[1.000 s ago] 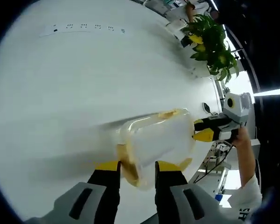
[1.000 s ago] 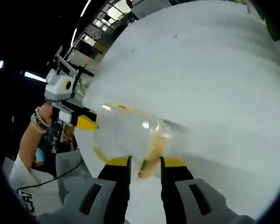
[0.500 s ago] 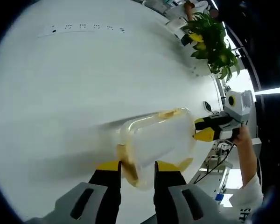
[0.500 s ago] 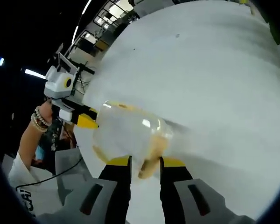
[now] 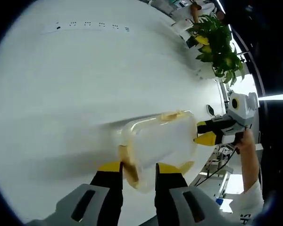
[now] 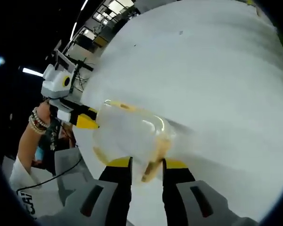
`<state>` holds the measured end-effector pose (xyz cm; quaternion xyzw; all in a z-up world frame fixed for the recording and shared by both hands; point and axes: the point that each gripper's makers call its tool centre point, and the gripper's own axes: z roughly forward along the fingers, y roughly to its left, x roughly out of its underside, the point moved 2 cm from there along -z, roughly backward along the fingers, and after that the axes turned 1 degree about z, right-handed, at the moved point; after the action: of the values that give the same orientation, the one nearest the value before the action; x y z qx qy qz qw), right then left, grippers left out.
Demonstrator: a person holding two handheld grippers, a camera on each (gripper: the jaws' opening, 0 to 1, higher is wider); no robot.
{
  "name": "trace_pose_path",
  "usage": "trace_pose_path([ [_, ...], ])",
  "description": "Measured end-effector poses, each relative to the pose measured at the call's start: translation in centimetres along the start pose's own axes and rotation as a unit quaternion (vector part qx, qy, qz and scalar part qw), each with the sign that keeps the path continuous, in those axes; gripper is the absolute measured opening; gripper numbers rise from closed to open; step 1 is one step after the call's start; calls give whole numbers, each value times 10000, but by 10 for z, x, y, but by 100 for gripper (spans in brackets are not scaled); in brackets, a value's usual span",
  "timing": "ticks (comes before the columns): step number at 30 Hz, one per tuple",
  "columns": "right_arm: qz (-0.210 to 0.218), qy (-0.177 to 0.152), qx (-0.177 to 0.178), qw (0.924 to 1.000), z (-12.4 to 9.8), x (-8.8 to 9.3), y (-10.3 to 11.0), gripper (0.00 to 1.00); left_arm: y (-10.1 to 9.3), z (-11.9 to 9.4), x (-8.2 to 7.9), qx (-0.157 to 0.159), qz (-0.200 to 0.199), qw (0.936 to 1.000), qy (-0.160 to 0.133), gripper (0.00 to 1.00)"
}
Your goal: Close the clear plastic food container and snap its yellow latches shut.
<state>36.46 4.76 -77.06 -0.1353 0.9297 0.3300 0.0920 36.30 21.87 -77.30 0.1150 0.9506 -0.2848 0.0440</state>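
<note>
Resting on the white table (image 5: 61,94), the clear container (image 5: 158,141) sits with its lid down between 2 grippers. The left gripper (image 5: 137,168) has its jaws narrowly apart around a yellow latch (image 5: 129,165) at one end; the right gripper (image 6: 147,165) does likewise on the opposite latch (image 6: 153,157), though whether either truly pinches, I cannot tell. A leafy plant (image 5: 217,40) stands at the table's far edge

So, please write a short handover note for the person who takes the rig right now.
Left gripper: jaws straddle a yellow latch at one end of the container; contact unclear.
Right gripper: the same at the opposite latch.
The container rests on the white table, between the grippers.
Done: the lid seems to be on.
Left: check that both latches are snapped; I cannot tell from here.
</note>
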Motion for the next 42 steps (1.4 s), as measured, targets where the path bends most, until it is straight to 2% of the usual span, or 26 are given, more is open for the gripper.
trace_pose_path([
  [2,-11,3,-6,10000,0,1,0,21,2,0,0,106,-144,9998,-20,17],
  [7,-13,49,4,10000,0,4,2,20,0,0,-1,55,-119,9999,-26,17],
  [10,-24,52,20,10000,0,6,2,20,0,1,-2,51,-135,9999,50,14],
  [11,-34,23,20,10000,0,7,2,20,1,3,3,86,-266,9995,177,14],
  [13,-4,43,7,10000,1,9,1,20,1,6,2,188,-227,9996,7,15],
  [15,-11,47,-1,10000,2,9,1,20,-1,8,2,205,-220,9995,-31,15],
  [26,-316,114,433,9985,3,8,6,25,-5,9,2,172,174,9995,-189,17],
  [28,-527,195,600,9966,3,7,7,26,-6,8,2,177,309,9992,-200,19],
  [30,-975,346,856,9909,2,4,8,26,-4,6,1,117,671,9975,-186,20],
  [31,-1144,394,972,9879,2,3,9,27,-5,5,-1,47,886,9958,-225,21],
  [33,-1643,544,1296,9763,0,0,12,28,-8,2,-6,-95,1655,9853,-420,22],
  [35,-1826,624,1400,9712,0,-1,13,28,-3,-1,-9,-231,1779,9828,-426,24],
  [37,-2108,756,1550,9622,-4,-2,13,26,-3,-6,-7,-276,1774,9827,-457,29],
  [38,-2181,713,1574,9605,-5,-4,14,25,-2,-9,-11,-320,1948,9785,-604,33],
  [39,-2193,663,1576,9606,-7,-7,15,26,-1,-12,-14,-435,2213,9714,-740,41],
  [40,-2185,553,1603,9610,-10,-12,17,27,0,-18,-17,-595,2548,9613,-862,47],
  [42,-2259,388,1560,9608,-14,-22,22,27,-1,-24,-16,-695,2765,9545,-878,51],
])
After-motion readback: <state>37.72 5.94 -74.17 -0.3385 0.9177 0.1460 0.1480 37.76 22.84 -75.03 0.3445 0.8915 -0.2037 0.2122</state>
